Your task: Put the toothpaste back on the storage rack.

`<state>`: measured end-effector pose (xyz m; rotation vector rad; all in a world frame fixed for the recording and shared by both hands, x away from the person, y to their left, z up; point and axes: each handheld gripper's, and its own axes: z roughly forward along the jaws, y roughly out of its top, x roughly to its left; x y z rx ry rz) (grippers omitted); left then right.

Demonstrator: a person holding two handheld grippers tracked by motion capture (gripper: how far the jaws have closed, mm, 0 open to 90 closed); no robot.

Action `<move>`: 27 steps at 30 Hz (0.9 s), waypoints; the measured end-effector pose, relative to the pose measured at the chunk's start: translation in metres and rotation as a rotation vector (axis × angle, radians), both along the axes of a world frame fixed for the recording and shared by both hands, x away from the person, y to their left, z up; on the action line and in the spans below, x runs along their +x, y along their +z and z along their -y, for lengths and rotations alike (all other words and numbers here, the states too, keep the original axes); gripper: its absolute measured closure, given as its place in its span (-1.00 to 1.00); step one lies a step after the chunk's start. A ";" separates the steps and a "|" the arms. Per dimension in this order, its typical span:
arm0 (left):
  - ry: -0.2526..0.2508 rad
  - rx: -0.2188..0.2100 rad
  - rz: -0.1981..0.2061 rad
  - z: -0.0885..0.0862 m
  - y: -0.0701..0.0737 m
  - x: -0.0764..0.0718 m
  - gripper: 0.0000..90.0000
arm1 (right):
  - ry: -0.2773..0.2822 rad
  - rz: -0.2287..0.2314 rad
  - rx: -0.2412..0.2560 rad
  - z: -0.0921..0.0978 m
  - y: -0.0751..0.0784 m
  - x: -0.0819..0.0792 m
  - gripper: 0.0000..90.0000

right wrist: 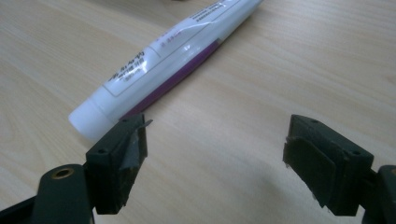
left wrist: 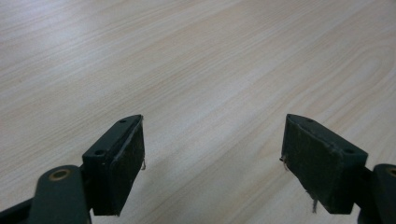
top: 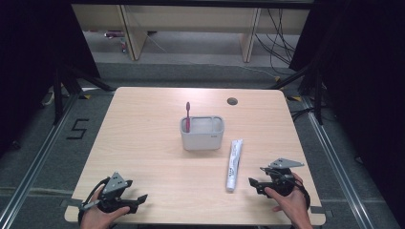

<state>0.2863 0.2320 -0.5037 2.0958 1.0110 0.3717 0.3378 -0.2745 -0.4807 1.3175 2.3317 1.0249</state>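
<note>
Looks like this is right at the start of the pickup: the right tool (top: 256, 177) is sitting low over the tabletop (top: 157, 157) with the toothpaste tube (top: 234, 164) just ahead of it and a bit off to its left side, so I'd say the step in hand is lining up on the tube, nothing grabbed yet. In the right gripper view the jaws are spread wide with only bare wood between them, and the tube (right wrist: 163, 60) lies flat, cap end closest to the left jaw, very near it but I can't tell if it's actually touching. The rest of the tube runs away from the tool toward the grey holder (top: 202, 133), which stands farther out beyond the tube's far end with a red toothbrush (top: 187, 116) standing upright in it. My guess is the tube is meant for that holder too. The next move calls for swinging the right tool over so the tube body sits between the jaws, across its width, then closing; the tube is smooth and round, so a grip near the middle seems safer than at the cap. The left tool (top: 138, 199) is well off to the other side, jaws also wide apart, holding nothing, just wood in front of it (left wrist: 212, 154).
</note>
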 end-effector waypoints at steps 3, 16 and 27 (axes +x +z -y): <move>0.020 -0.040 0.017 0.001 -0.001 -0.001 -0.53 | -0.043 -0.064 0.013 -0.009 0.007 0.004 -0.53; -0.015 -0.007 0.002 0.003 -0.002 0.000 -0.53 | 0.016 -0.104 -0.061 -0.031 0.016 0.024 -0.63; -0.025 -0.013 0.006 0.010 -0.003 0.002 -0.53 | 0.042 -0.139 -0.100 -0.053 0.019 0.039 -0.64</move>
